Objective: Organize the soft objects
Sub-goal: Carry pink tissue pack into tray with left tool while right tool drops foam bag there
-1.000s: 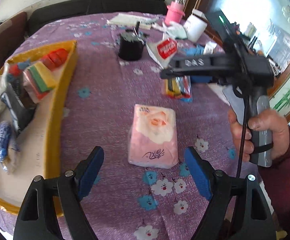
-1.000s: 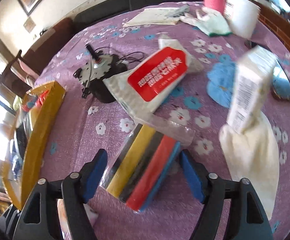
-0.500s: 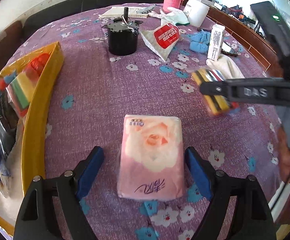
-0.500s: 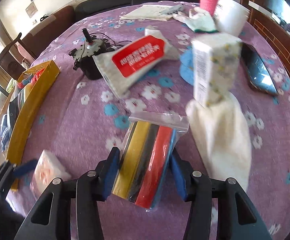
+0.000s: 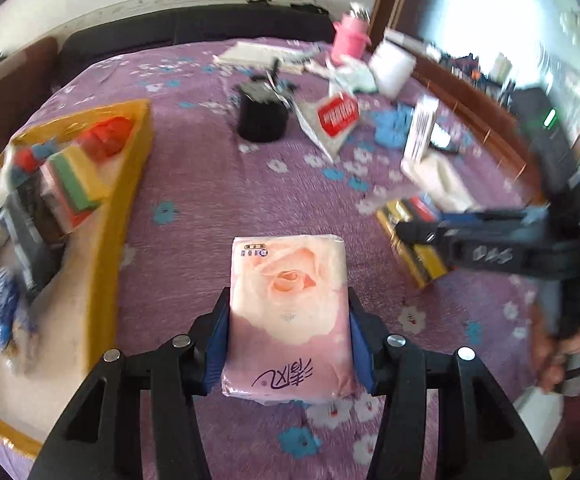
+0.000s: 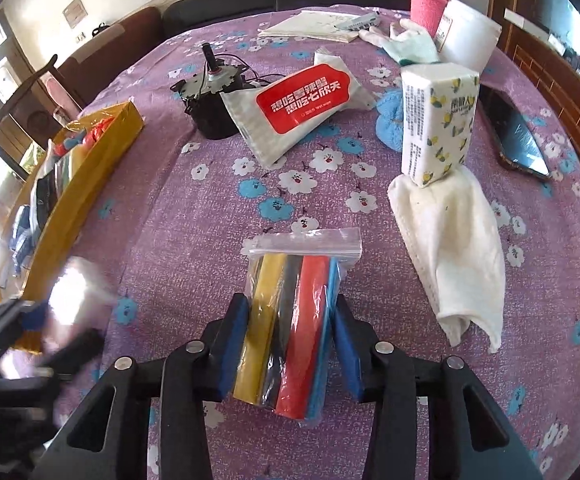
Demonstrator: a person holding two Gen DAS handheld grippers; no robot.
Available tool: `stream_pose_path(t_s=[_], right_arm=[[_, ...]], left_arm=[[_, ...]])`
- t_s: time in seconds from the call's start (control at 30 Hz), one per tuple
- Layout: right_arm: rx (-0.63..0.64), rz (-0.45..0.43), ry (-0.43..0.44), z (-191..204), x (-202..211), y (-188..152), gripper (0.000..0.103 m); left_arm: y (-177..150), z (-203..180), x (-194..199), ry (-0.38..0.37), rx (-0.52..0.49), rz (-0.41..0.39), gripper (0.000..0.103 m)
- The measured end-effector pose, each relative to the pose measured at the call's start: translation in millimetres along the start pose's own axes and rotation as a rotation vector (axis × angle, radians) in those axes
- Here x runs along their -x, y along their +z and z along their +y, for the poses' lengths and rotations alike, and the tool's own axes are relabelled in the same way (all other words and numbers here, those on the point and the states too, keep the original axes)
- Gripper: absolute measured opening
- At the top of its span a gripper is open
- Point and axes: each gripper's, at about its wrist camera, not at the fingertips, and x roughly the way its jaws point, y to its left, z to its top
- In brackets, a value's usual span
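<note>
left gripper closing on tissue pack (pink)

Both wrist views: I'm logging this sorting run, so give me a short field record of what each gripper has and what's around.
left gripper: jaws closing, pads against the sides of the pink tissue pack
right gripper: shut on the zip bag of coloured strips
yellow tray: to the left, already holds several soft items
still on tablecloth: red-label wipes pack, lemon-print tissue pack standing on the white cloth
</note>
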Motion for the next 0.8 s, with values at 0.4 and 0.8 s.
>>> stream_pose_path(t_s=[0.4,0.8], right_arm=[[0.084,0.000,-0.033,34.2,-1.9,-5.9,0.047],[0.161,-0.074,0.163,113.7,33.9,21.3,0.048]], left_arm=[[-23.5,117.1,81.5,0.124,0.289,-0.113,0.051],[-37.6,202.4,76.9,0.298,0.443,-0.062,0.052]])
